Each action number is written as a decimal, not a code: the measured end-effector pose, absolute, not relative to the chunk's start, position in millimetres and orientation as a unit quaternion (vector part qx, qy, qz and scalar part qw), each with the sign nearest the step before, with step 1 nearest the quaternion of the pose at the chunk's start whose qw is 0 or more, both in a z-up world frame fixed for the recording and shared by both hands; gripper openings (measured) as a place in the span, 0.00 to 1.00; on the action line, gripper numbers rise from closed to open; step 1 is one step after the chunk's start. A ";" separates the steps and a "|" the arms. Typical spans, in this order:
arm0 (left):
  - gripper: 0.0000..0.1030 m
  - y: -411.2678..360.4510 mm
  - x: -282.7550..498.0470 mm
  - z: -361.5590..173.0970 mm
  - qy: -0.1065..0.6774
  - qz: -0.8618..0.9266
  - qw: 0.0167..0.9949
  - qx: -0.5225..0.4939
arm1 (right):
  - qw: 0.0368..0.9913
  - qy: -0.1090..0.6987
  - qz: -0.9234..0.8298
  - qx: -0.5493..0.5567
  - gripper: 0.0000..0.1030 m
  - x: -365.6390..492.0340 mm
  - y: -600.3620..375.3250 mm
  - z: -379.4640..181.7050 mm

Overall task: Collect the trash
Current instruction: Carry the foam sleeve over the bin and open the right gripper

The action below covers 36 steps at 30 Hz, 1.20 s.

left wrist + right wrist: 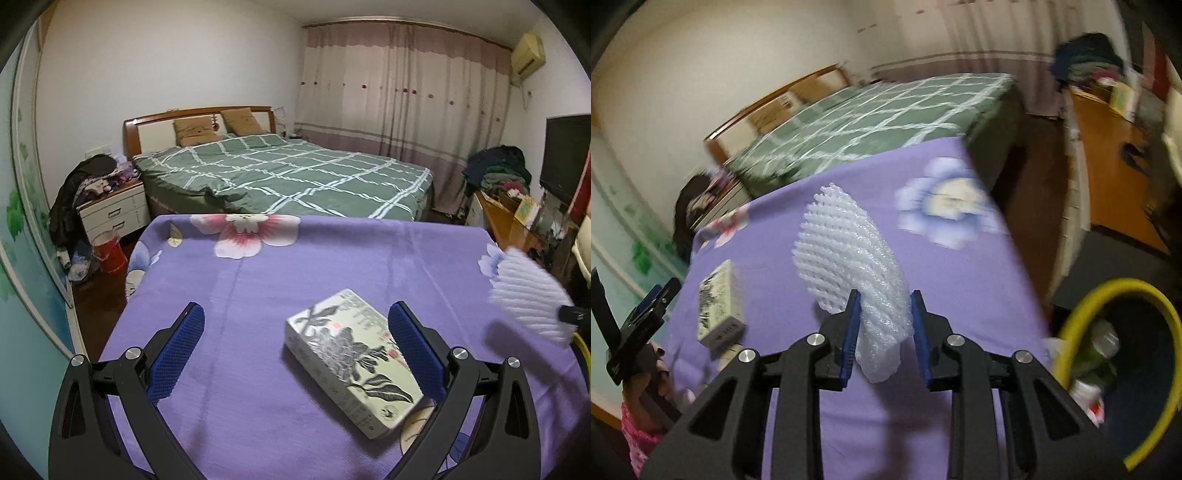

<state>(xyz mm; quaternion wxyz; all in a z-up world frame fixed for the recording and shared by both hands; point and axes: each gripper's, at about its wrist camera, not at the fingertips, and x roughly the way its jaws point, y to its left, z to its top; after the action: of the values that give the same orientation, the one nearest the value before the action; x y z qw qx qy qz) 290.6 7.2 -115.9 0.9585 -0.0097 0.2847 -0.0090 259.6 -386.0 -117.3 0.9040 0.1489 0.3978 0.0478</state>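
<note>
Purple-clothed desk [258, 280] ahead, yellow-rimmed bin [1123, 291] low to the right, part filled. Printed box [351, 358] lying flat between the spread, empty fingers of the left gripper [295, 332]. White foam net [849, 258] pinched in the right gripper [882, 306], lifted above the cloth. Carrying step, apparently; next, swing right over the bin and release.

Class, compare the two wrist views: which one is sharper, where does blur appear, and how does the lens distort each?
Left wrist view: mostly sharp, only the white foam mesh sleeve at the right edge smeared. Right wrist view: green checked bed and yellow-rimmed bin streaked, while the right tool stays crisp. Both: fisheye bending, dark corners.
</note>
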 end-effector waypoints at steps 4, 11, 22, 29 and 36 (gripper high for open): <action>0.95 -6.0 289.6 -119.6 0.292 -0.025 0.956 0.003 | 0.911 0.374 -0.017 0.170 0.26 218.3 -439.5 -115.4; 0.95 -27.7 285.1 -125.8 0.299 -0.041 0.953 0.020 | 0.902 0.355 -0.121 0.211 0.28 156.7 -515.6 -135.3; 0.95 -55.5 282.8 -122.7 0.305 -0.045 0.951 0.025 | 0.885 0.345 -0.203 0.238 0.52 132.0 -563.4 -160.3; 0.95 -71.8 289.9 -126.5 0.318 -0.036 0.946 0.047 | 0.885 0.332 -0.220 0.240 0.62 127.4 -570.0 -158.3; 0.95 -84.4 306.7 -139.1 0.358 -0.003 0.931 0.068 | 0.887 0.339 -0.197 0.244 0.62 134.5 -557.3 -159.5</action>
<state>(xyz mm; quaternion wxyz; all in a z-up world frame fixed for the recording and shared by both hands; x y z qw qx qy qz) 306.7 -84.4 -139.1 0.9312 0.0684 0.3581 -0.0033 134.5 -557.3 -159.5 0.8871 0.2443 0.3386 -0.1967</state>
